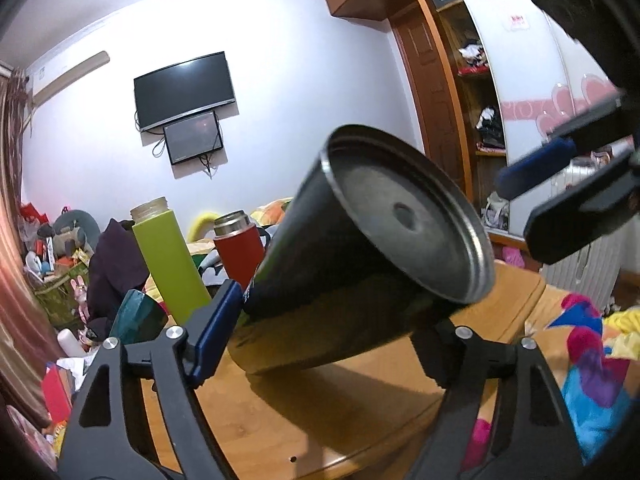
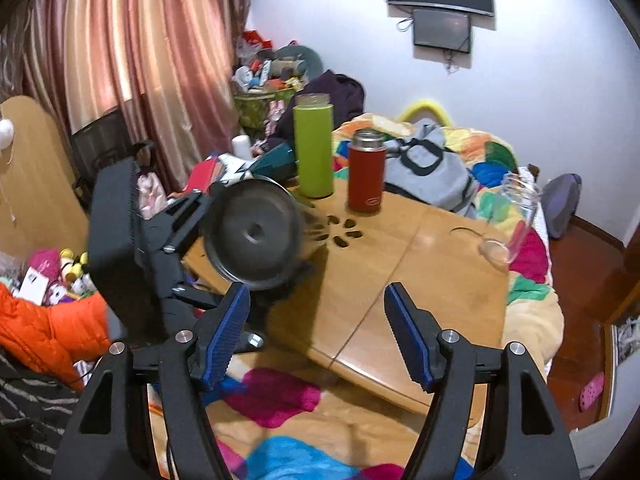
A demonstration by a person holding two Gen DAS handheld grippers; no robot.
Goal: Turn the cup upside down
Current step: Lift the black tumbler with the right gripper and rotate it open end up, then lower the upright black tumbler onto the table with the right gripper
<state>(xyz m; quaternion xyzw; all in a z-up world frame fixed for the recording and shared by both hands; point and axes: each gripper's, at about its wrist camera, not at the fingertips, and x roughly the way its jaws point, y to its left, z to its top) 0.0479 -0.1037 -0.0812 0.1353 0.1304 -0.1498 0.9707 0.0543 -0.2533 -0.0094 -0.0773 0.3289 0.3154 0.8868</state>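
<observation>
A dark metal cup (image 1: 360,248) is held tilted in my left gripper (image 1: 324,320), its round steel base up and to the right, above the wooden table (image 1: 320,420). The left gripper is shut on the cup's body. In the right wrist view the cup (image 2: 256,232) shows base-on at the table's left edge, held by the left gripper (image 2: 176,236). My right gripper (image 2: 316,332) is open and empty, near the table's front edge, right of the cup. It shows in the left wrist view at the upper right (image 1: 560,184).
A green bottle (image 2: 314,146) and a red flask (image 2: 366,170) stand at the table's far side. A clear glass (image 2: 510,220) lies tilted at the right edge. The table (image 2: 420,280) sits on a bed with a colourful blanket (image 2: 280,440). Clutter and a curtain are at the left.
</observation>
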